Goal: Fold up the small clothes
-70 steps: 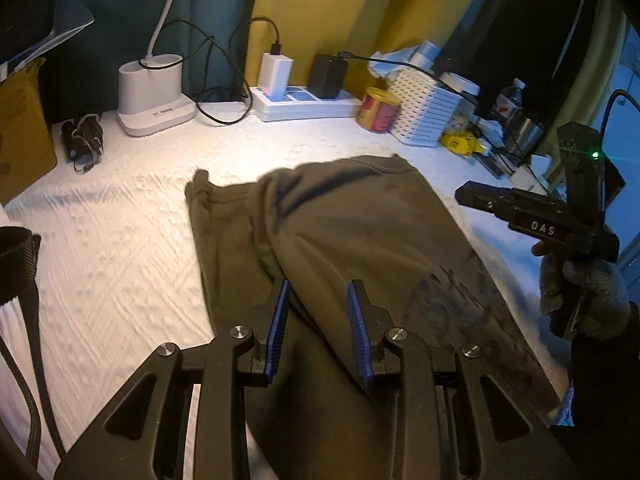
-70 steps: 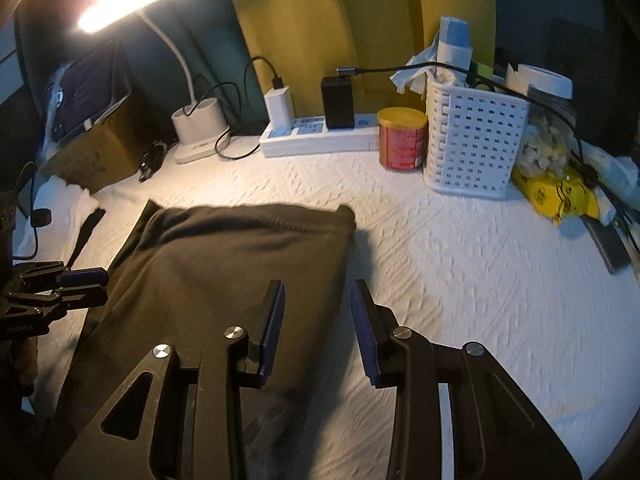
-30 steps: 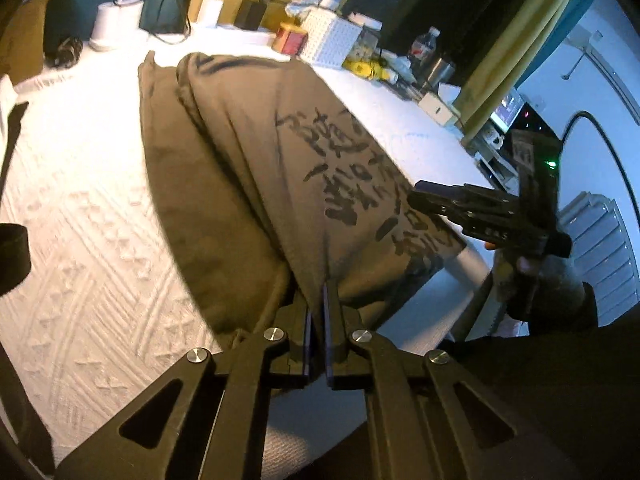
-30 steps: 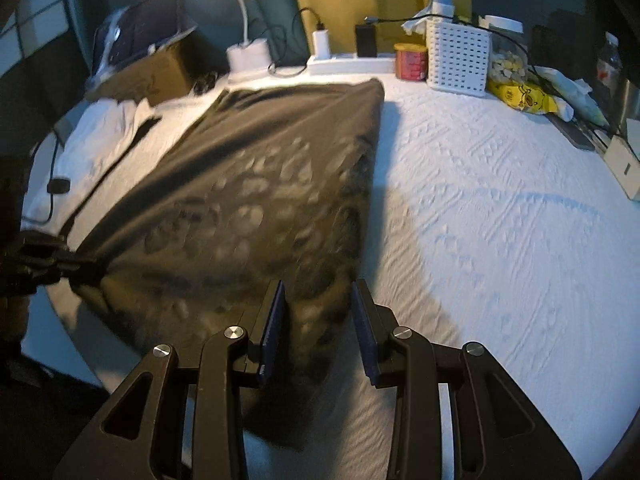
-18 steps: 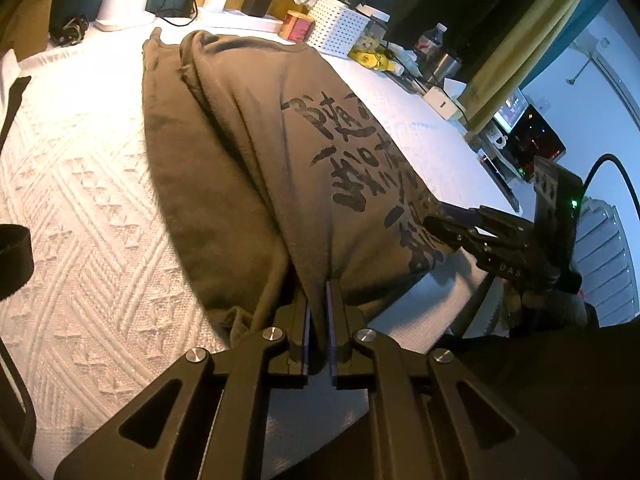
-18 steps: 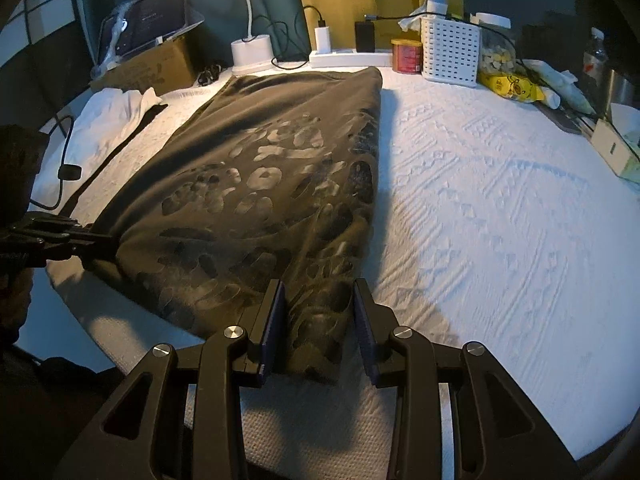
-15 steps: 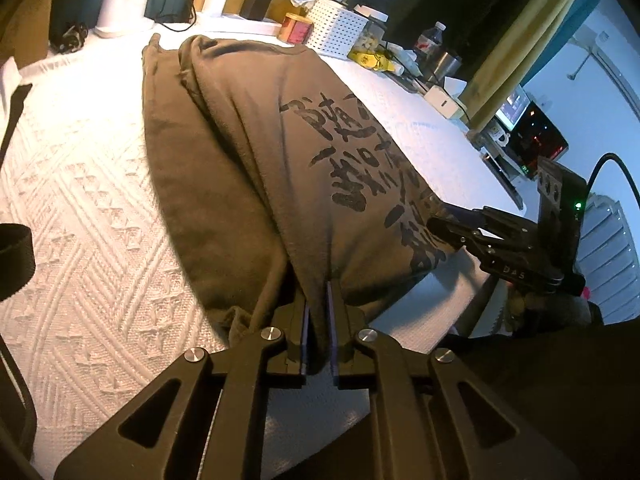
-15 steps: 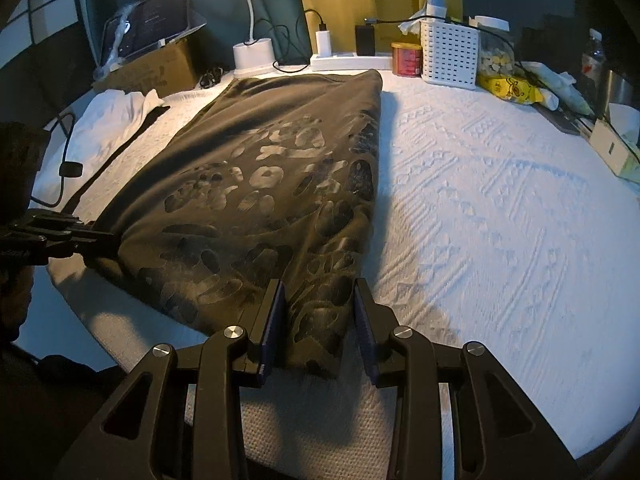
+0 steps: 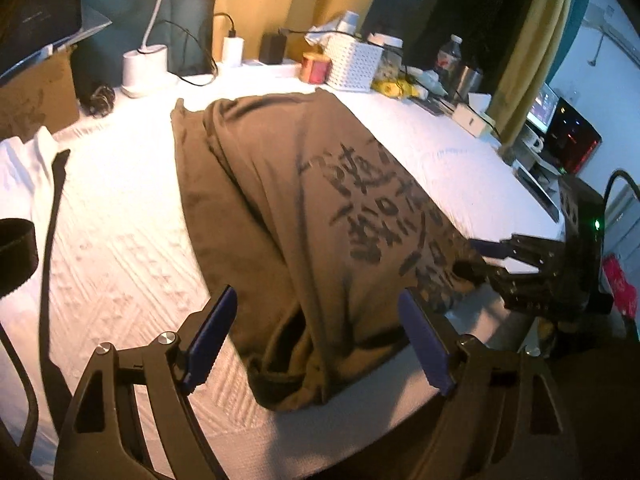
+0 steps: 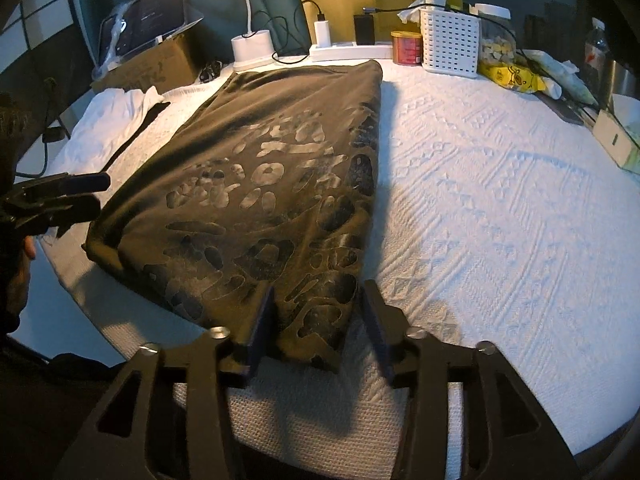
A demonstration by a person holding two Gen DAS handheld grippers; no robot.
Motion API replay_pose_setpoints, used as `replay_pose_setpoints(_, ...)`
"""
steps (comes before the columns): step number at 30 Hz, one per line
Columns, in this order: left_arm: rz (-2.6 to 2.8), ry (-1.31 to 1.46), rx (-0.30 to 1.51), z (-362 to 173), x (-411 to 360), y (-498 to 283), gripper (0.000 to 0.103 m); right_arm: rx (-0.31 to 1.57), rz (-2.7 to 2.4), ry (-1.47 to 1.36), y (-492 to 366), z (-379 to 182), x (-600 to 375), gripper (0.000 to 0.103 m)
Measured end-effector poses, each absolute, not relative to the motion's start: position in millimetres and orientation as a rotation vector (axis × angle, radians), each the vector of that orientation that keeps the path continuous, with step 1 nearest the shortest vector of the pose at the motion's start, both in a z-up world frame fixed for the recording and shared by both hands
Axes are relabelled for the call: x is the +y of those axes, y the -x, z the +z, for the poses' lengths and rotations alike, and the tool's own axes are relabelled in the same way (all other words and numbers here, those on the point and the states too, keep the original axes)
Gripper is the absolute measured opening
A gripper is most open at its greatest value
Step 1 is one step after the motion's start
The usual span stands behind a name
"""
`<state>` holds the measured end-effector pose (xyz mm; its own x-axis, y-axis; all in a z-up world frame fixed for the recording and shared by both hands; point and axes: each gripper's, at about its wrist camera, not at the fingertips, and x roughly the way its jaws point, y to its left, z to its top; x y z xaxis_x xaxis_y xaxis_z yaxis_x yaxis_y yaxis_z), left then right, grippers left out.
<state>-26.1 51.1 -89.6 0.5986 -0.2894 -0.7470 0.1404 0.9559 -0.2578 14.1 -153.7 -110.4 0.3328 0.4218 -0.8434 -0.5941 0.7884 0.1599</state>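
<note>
An olive-brown cotton shirt with dark printed lettering (image 9: pixel 320 216) lies folded lengthwise on the white textured tabletop (image 10: pixel 500 208), reaching its near edge. Both claws, left (image 9: pixel 320 336) and right (image 10: pixel 318 320), have just been opening and stand spread astride the shirt's near hem, pinching nothing.

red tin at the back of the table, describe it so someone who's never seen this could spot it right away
Start at the white textured table cover and follow the olive printed garment to its far end, where a row of clutter lines the back edge. The red tin stands there between the white power strip and the white perforated basket. It is the only short round red can with a gold lid among white things.
</note>
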Motion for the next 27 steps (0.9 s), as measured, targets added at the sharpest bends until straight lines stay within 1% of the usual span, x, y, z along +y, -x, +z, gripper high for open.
replay_pose_setpoints(2,-0.236,0.183,0.901,-91,52,23,0.082,1.035,0.67,0.181,-17,-108,-155,0.066)
replay_pose_setpoints(5,-0.219,0.195,0.922,-97,53,15,0.082,1.03,0.667,0.176,-23,-104,-156,0.069)
replay_pose_setpoints(11,-0.189,0.265,0.925,-95,58,0,0.082,1.011,0.669,0.176,-40,-98,-156,0.069)
replay_pose_setpoints(15,-0.132,0.232,0.944,-97,57,-11,0.082,1.003,0.677,0.169,-53,-96,-156,0.069)
replay_pose_setpoints(19,-0.181,0.286,0.961,-103,59,-20,0.082,0.991,0.694,0.166,-66,-92,-153,0.069)
replay_pose_setpoints(27,-0.185,0.265,0.934,-96,58,-29,0.082,0.992,0.692,0.156,-87,-95,-149,0.069)
